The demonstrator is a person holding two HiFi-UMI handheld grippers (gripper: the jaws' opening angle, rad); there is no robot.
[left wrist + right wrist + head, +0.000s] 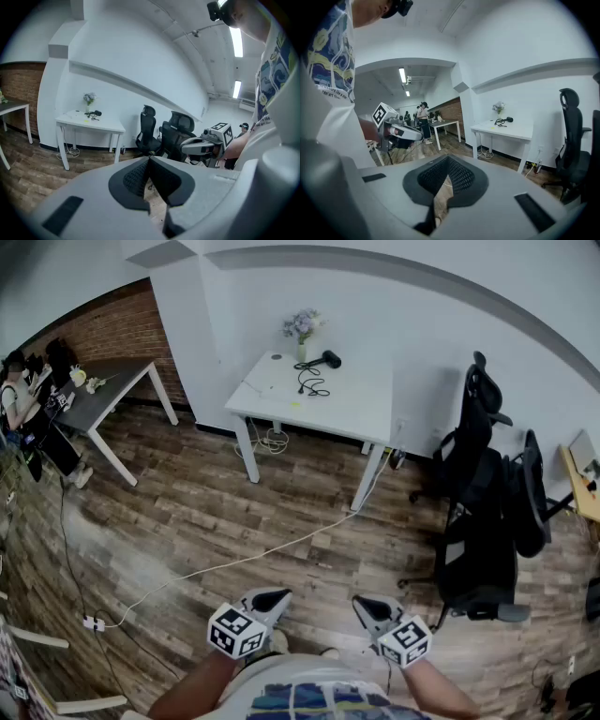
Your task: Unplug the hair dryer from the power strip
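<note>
The black hair dryer (328, 359) lies far off on a white table (361, 409) by the wall, its black cord (311, 383) coiled beside it. A flat white item (265, 382) on the table's left part may be the power strip; I cannot tell. My left gripper (272, 598) and right gripper (368, 606) hang side by side low in the head view, well short of the table, both shut and empty. In the left gripper view its pads (140, 176) meet, with the hair dryer (96, 113) small in the distance. In the right gripper view the hair dryer (506, 120) shows on the table (520, 133).
Black office chairs (483, 521) stand to the right of the table. A white cable (244, 561) runs from the table's leg across the wooden floor to a white plug block (92, 622). A dark desk (108, 390) with a seated person stands at the far left. A flower vase (302, 331) is on the table.
</note>
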